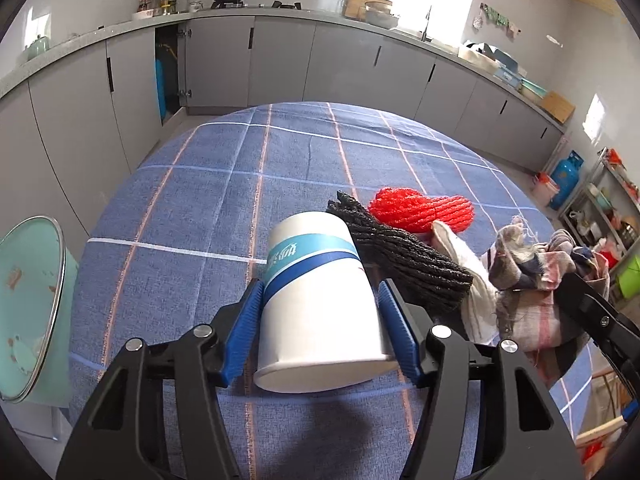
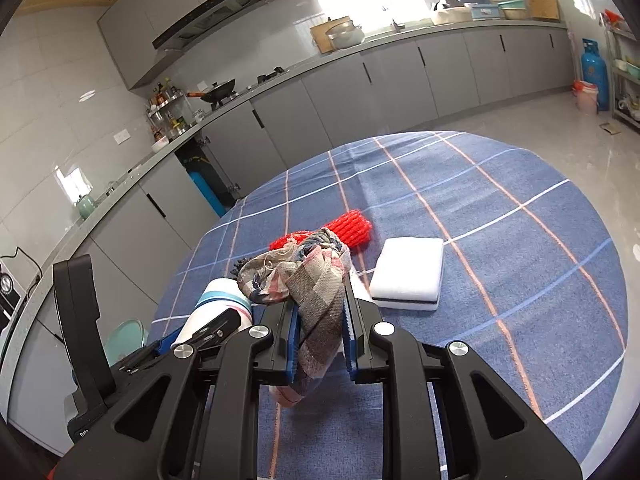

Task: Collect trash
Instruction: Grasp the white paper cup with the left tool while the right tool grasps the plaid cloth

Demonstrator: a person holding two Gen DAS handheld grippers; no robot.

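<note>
Gripping a paper cup [image 1: 320,304] lying on its side, the left tongs [image 1: 322,320] press both blue pads against its walls; the right tongs [image 2: 320,340] are closed on a plaid rag [image 2: 308,284] held above the counter [image 2: 520,240]. Red netting [image 1: 420,210] and dark mesh [image 1: 400,260] lie at one o'clock from the cup. Squeezing harder could crumple the thin cup, or it may slide out mouth-first. The teal bin [image 1: 32,312] waits at nine o'clock.

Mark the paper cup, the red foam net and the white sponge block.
paper cup [image 1: 320,304]: left wrist view, white side wall.
red foam net [image 1: 420,208]: left wrist view, ribbed top.
white sponge block [image 2: 410,270]: right wrist view, top face.
</note>
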